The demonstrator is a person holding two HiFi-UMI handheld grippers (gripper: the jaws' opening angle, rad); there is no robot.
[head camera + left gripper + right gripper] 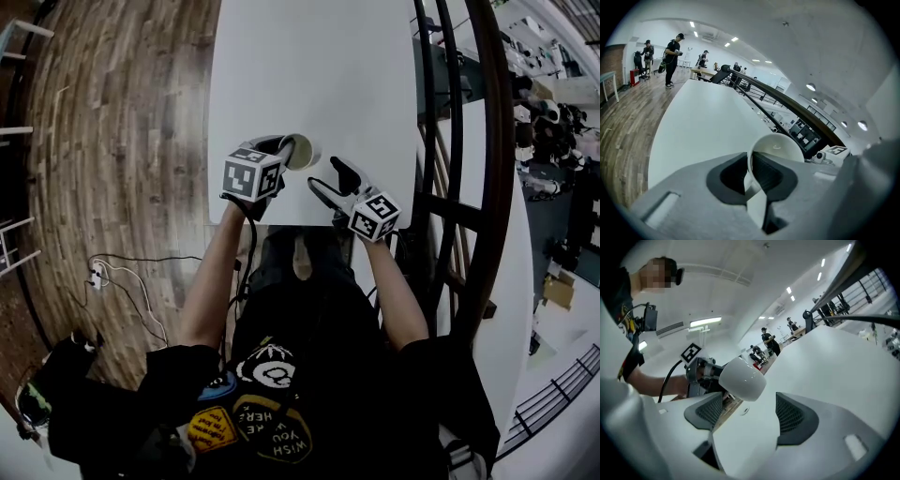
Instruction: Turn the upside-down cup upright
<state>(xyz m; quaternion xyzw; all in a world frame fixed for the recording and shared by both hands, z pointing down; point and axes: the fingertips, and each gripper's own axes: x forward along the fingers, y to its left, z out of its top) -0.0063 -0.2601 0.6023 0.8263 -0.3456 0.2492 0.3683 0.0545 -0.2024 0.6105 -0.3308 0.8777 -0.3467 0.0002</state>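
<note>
Wood-plank floor fills the left of the head view. White table runs from top centre down to mid-frame. A dark curved railing borders the table on the right.

The left gripper sits at frame centre, above the near edge of the table. In the left gripper view, the left gripper is clamped on the wall of the white cup, with one pad inside the rim and the other outside. The cup mouth faces that camera.

The right gripper sits just right of the left one. In the right gripper view, the right gripper has its jaws apart, with only bare table between the pads.

The cup is at centre frame, tipped on its side. In the right gripper view the cup shows its rounded closed end and appears clear of the table surface.
</note>
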